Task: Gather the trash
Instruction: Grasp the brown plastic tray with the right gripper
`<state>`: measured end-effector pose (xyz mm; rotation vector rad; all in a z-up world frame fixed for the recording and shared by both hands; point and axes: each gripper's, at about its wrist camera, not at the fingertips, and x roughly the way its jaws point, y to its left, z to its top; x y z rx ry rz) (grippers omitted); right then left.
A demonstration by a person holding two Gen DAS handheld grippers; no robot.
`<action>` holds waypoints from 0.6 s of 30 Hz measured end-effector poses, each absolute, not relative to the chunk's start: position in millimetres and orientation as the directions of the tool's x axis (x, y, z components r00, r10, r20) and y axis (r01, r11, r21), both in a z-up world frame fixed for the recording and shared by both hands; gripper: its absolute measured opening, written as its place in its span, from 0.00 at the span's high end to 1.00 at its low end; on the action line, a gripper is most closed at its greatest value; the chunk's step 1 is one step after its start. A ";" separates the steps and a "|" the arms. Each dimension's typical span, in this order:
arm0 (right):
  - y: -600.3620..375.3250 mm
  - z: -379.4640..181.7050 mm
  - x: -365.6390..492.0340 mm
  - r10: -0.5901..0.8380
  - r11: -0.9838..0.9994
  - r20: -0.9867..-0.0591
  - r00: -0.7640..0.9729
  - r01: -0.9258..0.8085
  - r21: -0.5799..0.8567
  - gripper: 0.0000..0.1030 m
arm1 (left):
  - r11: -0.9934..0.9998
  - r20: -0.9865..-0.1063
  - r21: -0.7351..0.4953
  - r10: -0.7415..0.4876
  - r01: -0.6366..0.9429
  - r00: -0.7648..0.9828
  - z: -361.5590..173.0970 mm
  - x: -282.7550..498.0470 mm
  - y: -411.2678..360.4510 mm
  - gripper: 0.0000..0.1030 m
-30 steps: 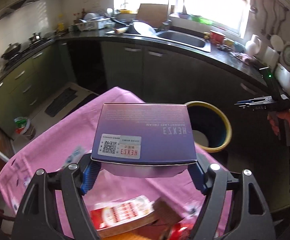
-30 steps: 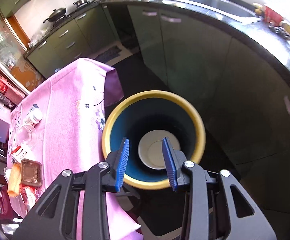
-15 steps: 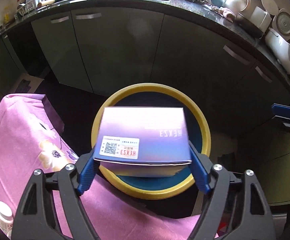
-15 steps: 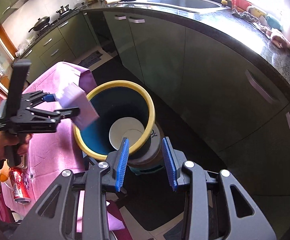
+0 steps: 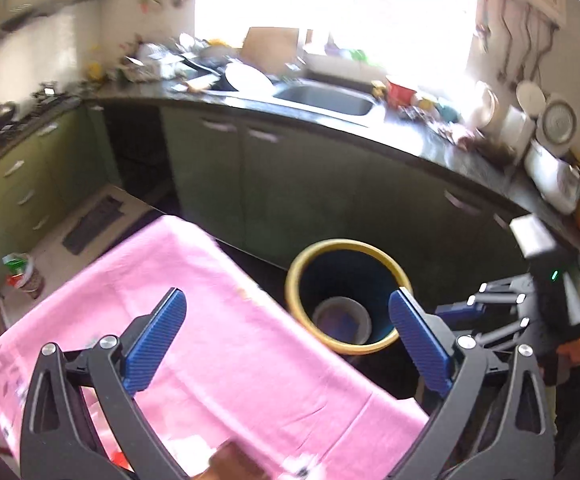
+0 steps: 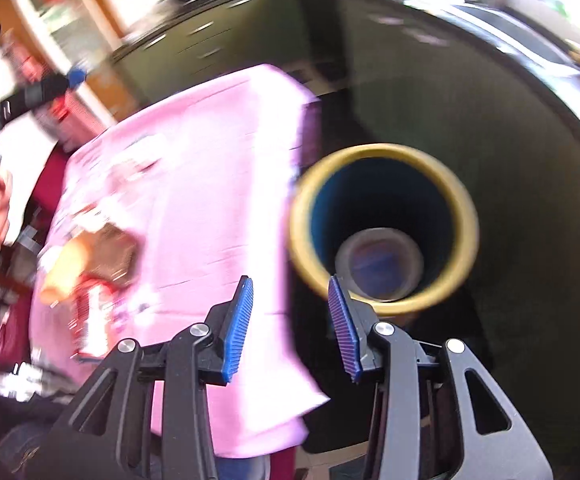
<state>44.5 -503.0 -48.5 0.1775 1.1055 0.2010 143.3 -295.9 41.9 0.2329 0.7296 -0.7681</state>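
A blue bin with a yellow rim (image 5: pixel 305 264) (image 6: pixel 465 216) stands on the floor beside the pink-clothed table (image 5: pixel 210 320) (image 6: pixel 194 184). The purple box (image 5: pixel 341 320) (image 6: pixel 381 264) lies at the bottom of the bin. My left gripper (image 5: pixel 284 334) is open and empty, above the table edge next to the bin. My right gripper (image 6: pixel 290 320) is open and empty, above the gap between table and bin; it also shows in the left wrist view (image 5: pixel 469 312). Blurred trash (image 6: pixel 86 264) lies on the table's near left part.
Dark green cabinets (image 5: pixel 290 184) under a black counter with a sink (image 5: pixel 325 100) curve behind the bin. Dishes and jars crowd the counter. A cup (image 5: pixel 22 276) stands on the floor at left. Both views are motion-blurred.
My left gripper has opened and the purple box has dropped into the bin. The left gripper has pulled back over the table. The right gripper has swung left toward the table.
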 end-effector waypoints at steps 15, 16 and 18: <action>-294.2 -91.0 111.6 0.396 0.899 -0.896 0.200 -0.283 0.334 0.62 | 0.904 -0.651 -0.065 -0.360 0.423 0.668 10.0 78.4 -102.2 0.06; -287.5 -93.1 116.8 0.376 0.907 -0.905 0.198 -0.280 0.315 0.62 | 0.909 -0.650 -0.066 -0.351 0.411 0.674 5.8 74.9 -96.9 0.06; -278.3 -98.9 119.9 0.344 0.917 -0.918 0.197 -0.278 0.284 0.61 | 0.918 -0.651 -0.060 -0.333 0.391 0.682 -2.2 69.2 -86.3 0.06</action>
